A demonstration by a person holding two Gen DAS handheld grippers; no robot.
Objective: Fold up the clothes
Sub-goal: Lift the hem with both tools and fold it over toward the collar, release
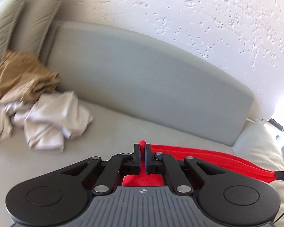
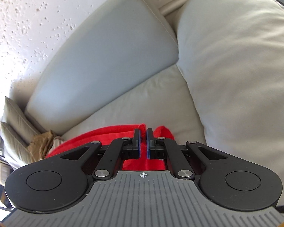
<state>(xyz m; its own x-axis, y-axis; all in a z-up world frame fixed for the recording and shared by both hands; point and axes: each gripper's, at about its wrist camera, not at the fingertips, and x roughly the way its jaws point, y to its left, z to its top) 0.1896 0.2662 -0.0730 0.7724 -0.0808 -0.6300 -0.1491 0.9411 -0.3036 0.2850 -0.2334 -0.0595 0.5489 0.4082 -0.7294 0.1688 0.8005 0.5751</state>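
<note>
The left gripper (image 1: 142, 147) has its fingers (image 1: 136, 157) pressed together on a corner of a red garment (image 1: 208, 155), a small nub of red cloth poking out past the tips. From there the red fabric runs taut to the right, low over the sofa seat (image 1: 108, 132), to the tip of the right gripper at the right edge of the left wrist view. In the right wrist view the right gripper (image 2: 143, 132) is likewise clamped on the red cloth, its fingers (image 2: 136, 141) nearly touching with fabric pinched between them and more red bunched to either side and beneath. A grey back cushion (image 1: 142, 71) stands along the far side of the seat, against a textured white wall (image 1: 198, 9). At the far left of the seat lies a crumpled pale garment (image 1: 51, 119), with a tan garment (image 1: 22, 75) heaped just behind it and touching it. Two beige pillows (image 1: 28, 19) lean in the left corner. A large cream cushion (image 2: 236, 66) fills the right side.
</note>
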